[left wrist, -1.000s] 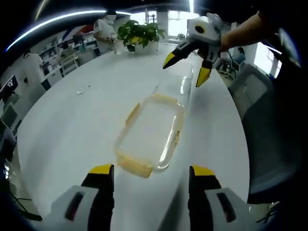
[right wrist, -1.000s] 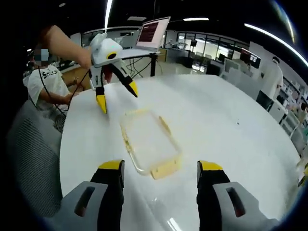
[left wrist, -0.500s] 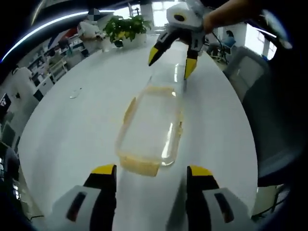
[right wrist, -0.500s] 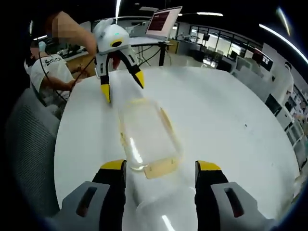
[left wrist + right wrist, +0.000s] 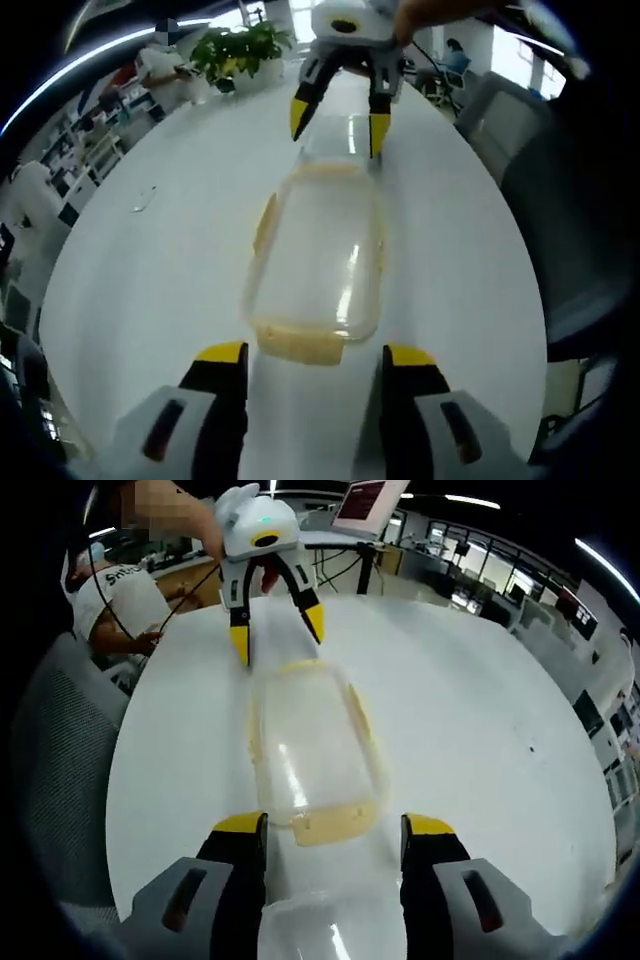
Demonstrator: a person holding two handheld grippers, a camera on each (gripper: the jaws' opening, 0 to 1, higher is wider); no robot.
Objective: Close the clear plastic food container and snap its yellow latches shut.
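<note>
The clear plastic container (image 5: 315, 255) lies lengthwise on the white table, with yellow latches (image 5: 300, 345) at its near end and along its side. Its clear lid (image 5: 335, 140) lies open past the far end. My left gripper (image 5: 313, 357) stands open just short of the near latch. At that far end my right gripper (image 5: 338, 125) is open, its jaws on either side of the lid. In the right gripper view, the container (image 5: 315, 745) lies ahead of my open right gripper (image 5: 334, 826), the lid (image 5: 320, 925) is between its jaws, and the left gripper (image 5: 277, 635) is open beyond.
The white round table (image 5: 150, 280) has wide bare room on both sides. A potted plant (image 5: 240, 45) stands at its back edge. Grey chairs (image 5: 500, 130) (image 5: 60, 740) sit along the table's edge. A seated person (image 5: 110, 600) and a laptop (image 5: 370, 500) are beyond.
Both grippers have closed in on the container from opposite ends. The right gripper has come down from beside the lid until its jaws sit on either side of it. The container has stayed put.
</note>
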